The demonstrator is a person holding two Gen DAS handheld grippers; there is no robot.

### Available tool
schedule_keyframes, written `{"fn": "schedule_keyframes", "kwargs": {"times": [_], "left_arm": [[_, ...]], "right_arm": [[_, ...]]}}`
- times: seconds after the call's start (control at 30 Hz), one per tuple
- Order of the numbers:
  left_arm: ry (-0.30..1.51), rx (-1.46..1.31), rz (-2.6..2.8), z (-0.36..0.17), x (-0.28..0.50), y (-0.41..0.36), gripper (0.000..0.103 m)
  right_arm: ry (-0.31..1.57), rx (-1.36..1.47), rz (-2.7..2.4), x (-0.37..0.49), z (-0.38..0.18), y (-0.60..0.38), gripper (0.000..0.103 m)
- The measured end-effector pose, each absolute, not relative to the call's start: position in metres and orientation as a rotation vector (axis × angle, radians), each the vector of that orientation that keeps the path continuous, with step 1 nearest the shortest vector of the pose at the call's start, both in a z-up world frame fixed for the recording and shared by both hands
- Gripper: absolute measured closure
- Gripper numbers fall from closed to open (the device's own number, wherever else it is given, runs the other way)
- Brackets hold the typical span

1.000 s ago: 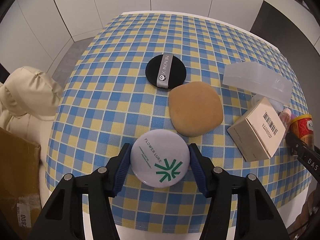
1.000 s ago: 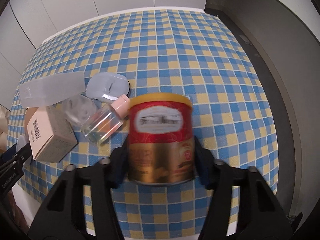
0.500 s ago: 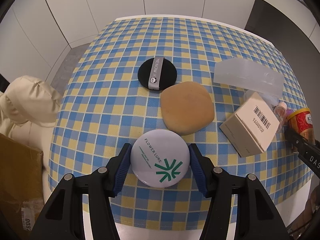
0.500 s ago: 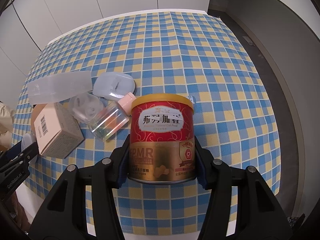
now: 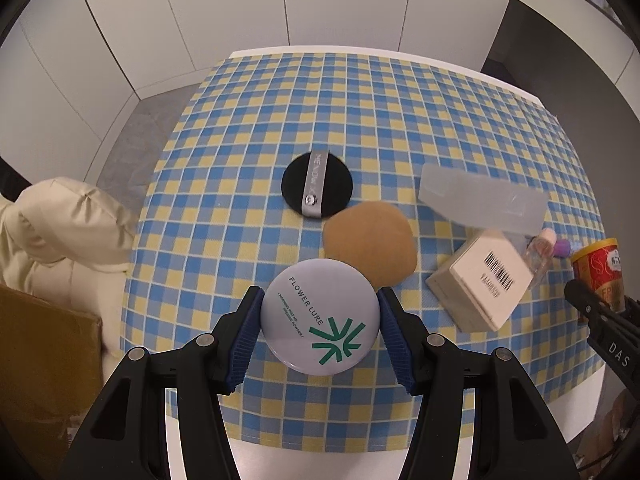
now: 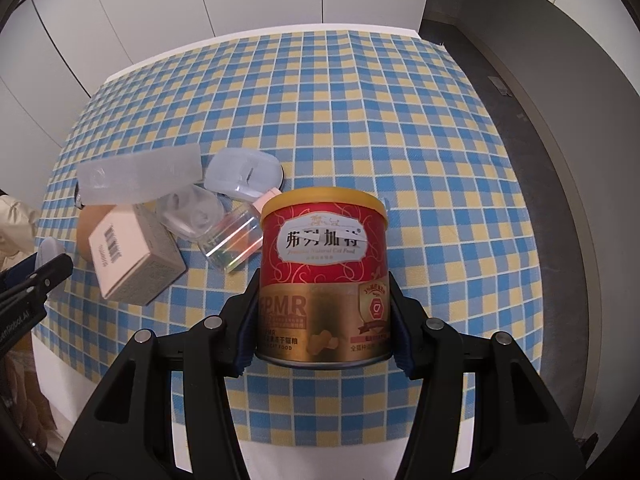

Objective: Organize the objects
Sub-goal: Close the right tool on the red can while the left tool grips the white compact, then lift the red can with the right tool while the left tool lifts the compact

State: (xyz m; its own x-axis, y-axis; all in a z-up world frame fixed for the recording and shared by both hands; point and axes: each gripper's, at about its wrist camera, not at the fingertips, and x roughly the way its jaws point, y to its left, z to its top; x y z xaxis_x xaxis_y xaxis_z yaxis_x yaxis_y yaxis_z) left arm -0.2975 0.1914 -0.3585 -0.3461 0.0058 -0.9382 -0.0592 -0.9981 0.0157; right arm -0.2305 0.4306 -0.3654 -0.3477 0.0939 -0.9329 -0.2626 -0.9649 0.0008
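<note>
With both of my tongs pointing steeply down over the checked tablecloth (image 5: 240, 208), each one is clamped on something. My left gripper (image 5: 319, 318) has its blue pads pressed against the two sides of a round white powder compact (image 5: 318, 316) printed "FLOWER LURE" with a green star mark, and the compact hangs in the air above the near part of the table. Beyond it on the cloth lie a tan sponge puff (image 5: 370, 244) and, touching the puff's far edge, a black powder puff (image 5: 317, 190) with a grey ribbon across it. To the right of those sits a beige carton (image 5: 478, 284) with a barcode on top, and behind it a frosted plastic case (image 5: 482, 200). My right gripper (image 6: 322, 320) grips a red and gold can (image 6: 324, 272) with a yellow lid, upright between the pads and clear of the table. Left of the can on the cloth I see a small clear bottle (image 6: 232, 244) with a pink cap lying on its side, a clear round jar (image 6: 190, 214) just beside it, and a pale blue lidded case (image 6: 244, 174) behind them. A cream cushion (image 5: 60, 232) lies off the table's left edge.
</note>
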Motion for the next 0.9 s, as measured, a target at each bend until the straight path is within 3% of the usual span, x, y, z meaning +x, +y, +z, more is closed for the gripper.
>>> {"fn": "schedule_keyframes", "kwargs": {"times": [0.3, 0.9], "left_arm": [[0.096, -1.778, 2.575, -0.310, -0.314, 0.195, 0.046], [0.084, -1.607, 2.711, -0.159, -0.327, 0.191, 0.046]], "right_arm": [[0.201, -1.643, 2.395, -0.243, -0.321, 0.438, 0.047], [0.169, -1.511, 2.536, -0.266, -0.171, 0.439, 0.047]]}}
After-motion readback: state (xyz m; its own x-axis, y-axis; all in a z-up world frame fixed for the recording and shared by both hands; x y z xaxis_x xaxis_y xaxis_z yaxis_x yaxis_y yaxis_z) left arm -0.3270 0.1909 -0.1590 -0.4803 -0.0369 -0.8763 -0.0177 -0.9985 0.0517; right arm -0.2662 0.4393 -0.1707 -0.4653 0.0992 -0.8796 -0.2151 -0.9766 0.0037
